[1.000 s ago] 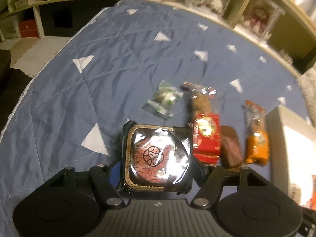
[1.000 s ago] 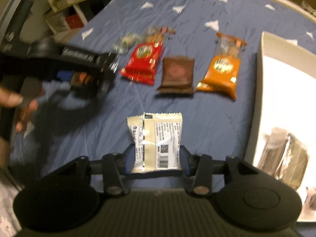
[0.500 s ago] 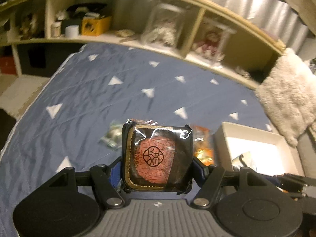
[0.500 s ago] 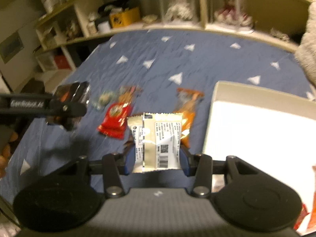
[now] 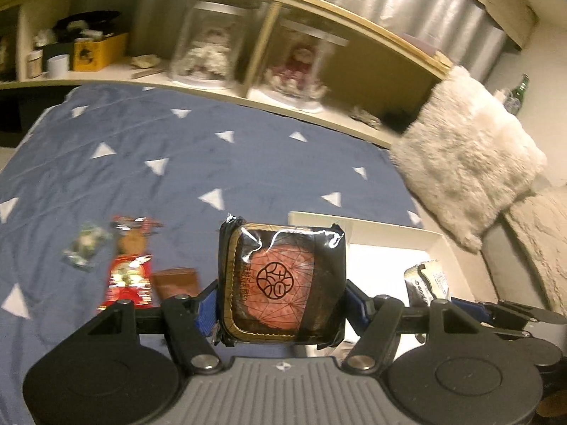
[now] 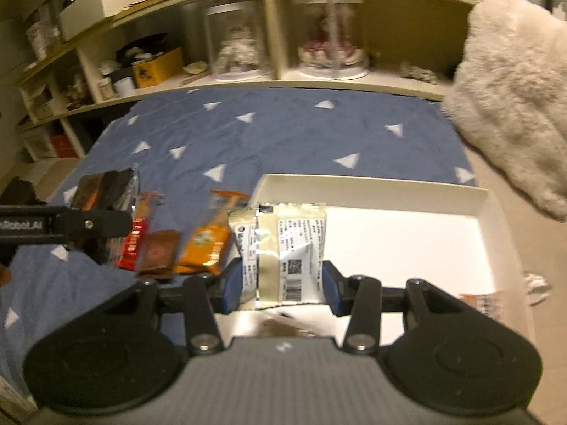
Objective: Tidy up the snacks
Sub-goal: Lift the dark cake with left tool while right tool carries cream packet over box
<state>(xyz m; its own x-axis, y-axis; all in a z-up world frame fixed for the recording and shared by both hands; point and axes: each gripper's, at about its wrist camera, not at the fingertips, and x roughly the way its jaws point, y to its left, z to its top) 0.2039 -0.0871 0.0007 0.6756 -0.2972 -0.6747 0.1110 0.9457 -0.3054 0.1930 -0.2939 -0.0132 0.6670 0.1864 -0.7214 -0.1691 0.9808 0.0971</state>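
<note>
My left gripper (image 5: pixel 280 306) is shut on a black-and-gold cake pack (image 5: pixel 281 281) with a red round top, held in the air. My right gripper (image 6: pixel 281 285) is shut on a pale gold snack packet (image 6: pixel 283 251) with a barcode, over the near left part of the white box (image 6: pixel 489 202). In the left wrist view the right gripper shows at the right, holding that packet (image 5: pixel 427 279) over the white box (image 5: pixel 436 242). In the right wrist view the cake pack (image 6: pixel 104 191) shows at the left. On the blue quilt (image 6: pixel 283 134) lie a red packet (image 5: pixel 129 276), a brown packet (image 6: pixel 157 255), an orange packet (image 6: pixel 205 244) and a small green-white one (image 5: pixel 83 244).
A fluffy white cushion (image 5: pixel 467 156) leans at the right beside the box. Shelves (image 6: pixel 248 78) with glass domes, a yellow box and jars run along the far edge of the bed. Something dark lies in the box under the right gripper.
Both grippers have risen and swung right, toward the white box, each still holding its packet. The views tilted up from the quilt to show the shelves and cushion.
</note>
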